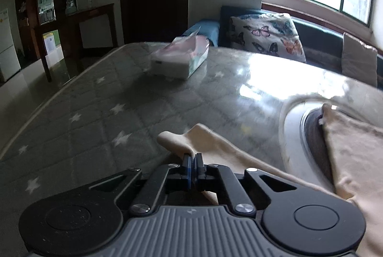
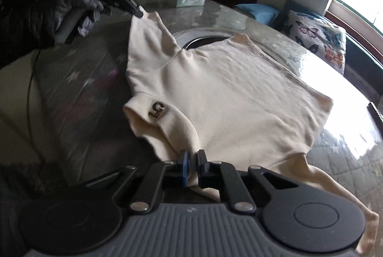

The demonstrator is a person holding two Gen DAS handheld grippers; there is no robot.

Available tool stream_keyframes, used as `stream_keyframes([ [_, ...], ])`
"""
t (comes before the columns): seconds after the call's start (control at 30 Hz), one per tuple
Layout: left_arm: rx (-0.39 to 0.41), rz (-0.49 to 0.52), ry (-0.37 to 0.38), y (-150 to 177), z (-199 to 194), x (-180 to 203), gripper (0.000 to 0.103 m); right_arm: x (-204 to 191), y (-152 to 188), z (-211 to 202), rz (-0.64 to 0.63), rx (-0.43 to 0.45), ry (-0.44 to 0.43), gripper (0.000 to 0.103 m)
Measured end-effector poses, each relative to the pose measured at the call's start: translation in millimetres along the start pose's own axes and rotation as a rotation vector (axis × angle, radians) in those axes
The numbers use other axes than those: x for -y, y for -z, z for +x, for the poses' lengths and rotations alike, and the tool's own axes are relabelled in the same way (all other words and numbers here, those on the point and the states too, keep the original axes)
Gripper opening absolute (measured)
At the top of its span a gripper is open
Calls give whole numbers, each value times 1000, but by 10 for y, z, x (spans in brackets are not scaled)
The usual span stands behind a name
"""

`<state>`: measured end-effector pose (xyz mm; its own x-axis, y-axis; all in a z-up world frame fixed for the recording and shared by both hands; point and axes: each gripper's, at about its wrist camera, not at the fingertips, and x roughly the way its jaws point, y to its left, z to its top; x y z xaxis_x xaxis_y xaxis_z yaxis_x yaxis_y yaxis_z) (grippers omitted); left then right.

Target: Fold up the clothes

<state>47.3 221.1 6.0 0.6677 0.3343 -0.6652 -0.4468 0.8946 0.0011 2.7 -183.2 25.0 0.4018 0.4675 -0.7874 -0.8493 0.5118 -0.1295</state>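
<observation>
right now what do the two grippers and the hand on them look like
Both the left gripper and right gripper have black linkage fingers, blue pads and a ribbed grey body. The left hand wears a mottled grey knit glove and dark sleeve; a thin black cable hangs below.

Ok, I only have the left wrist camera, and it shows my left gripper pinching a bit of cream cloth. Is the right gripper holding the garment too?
Observer: Yes. The right gripper is shut on the near edge of the cream top.
Operator: How does the top lie?
Observer: It is spread mostly flat on the table, with a brown logo patch facing up near its left edge.
Operator: And where on it is my left grip?
Observer: The left gripper pinches the far corner tip, opposite the right gripper.
</observation>
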Motion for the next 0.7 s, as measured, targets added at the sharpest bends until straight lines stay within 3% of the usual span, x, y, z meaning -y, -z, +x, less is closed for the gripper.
stream_keyframes([
  [0.07,-18,1,-9,67,-11,-35,3,-46,46,12,-25,-21,-19,7],
  [0.23,-16,32,-10,90,-110,-65,3,-108,-1,-54,-97,-17,-55,20],
  [0.4,-18,35,-15,96,-129,-84,7,14,-173,-140,-39,66,-68,21],
  [0.57,-27,42,-16,129,-177,-117,9,33,-291,160,34,94,-47,21],
  [0.7,-10,63,-24,127,-281,-128,23,-106,-297,341,12,75,-96,21],
])
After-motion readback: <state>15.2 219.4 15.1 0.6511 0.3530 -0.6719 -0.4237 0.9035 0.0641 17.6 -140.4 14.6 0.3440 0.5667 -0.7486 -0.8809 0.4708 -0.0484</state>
